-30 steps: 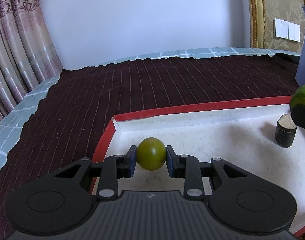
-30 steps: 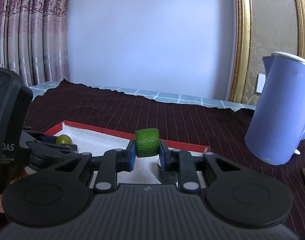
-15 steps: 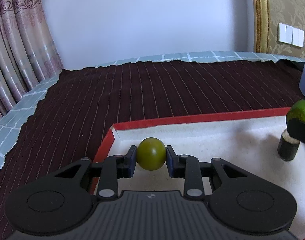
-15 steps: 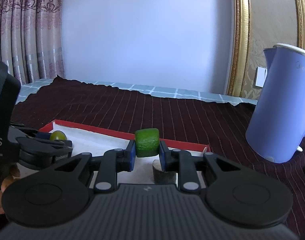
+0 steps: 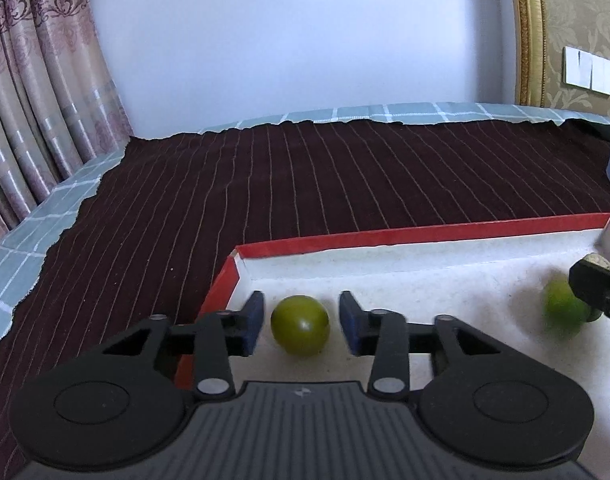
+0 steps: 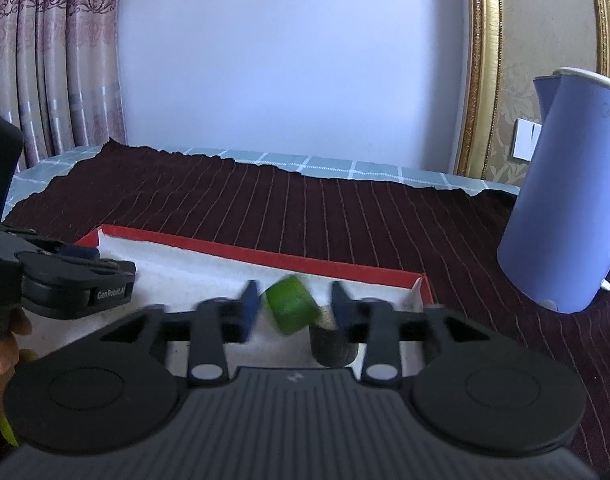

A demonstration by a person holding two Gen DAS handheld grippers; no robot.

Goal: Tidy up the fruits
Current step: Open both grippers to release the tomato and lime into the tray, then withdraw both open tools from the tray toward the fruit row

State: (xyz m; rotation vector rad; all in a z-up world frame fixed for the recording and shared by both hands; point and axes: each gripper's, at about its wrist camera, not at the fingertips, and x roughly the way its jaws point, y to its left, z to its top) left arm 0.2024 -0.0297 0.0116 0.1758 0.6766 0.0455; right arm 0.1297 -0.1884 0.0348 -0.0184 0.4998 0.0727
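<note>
A round olive-green fruit (image 5: 300, 325) lies on the white floor of the red-rimmed tray (image 5: 425, 236), near its left corner. My left gripper (image 5: 301, 322) straddles it with jaws opening and a gap on each side of the fruit. In the right wrist view a bright green fruit (image 6: 292, 309) is blurred and tilted between the opening jaws of my right gripper (image 6: 293, 307), with neither pad touching it. The same bright green fruit (image 5: 565, 309) shows at the right of the left wrist view, low over the tray floor.
A short dark cylinder (image 6: 332, 343) with a pale top stands in the tray by its right wall (image 6: 419, 292). A blue kettle (image 6: 569, 196) stands on the dark striped cloth (image 6: 305, 212) right of the tray. A hand (image 6: 3, 354) holds the left gripper's body.
Both grippers have let go: the left jaws spread away from the olive fruit, which now rests on the tray floor. The right jaws spread and the bright green fruit drops and tilts.
</note>
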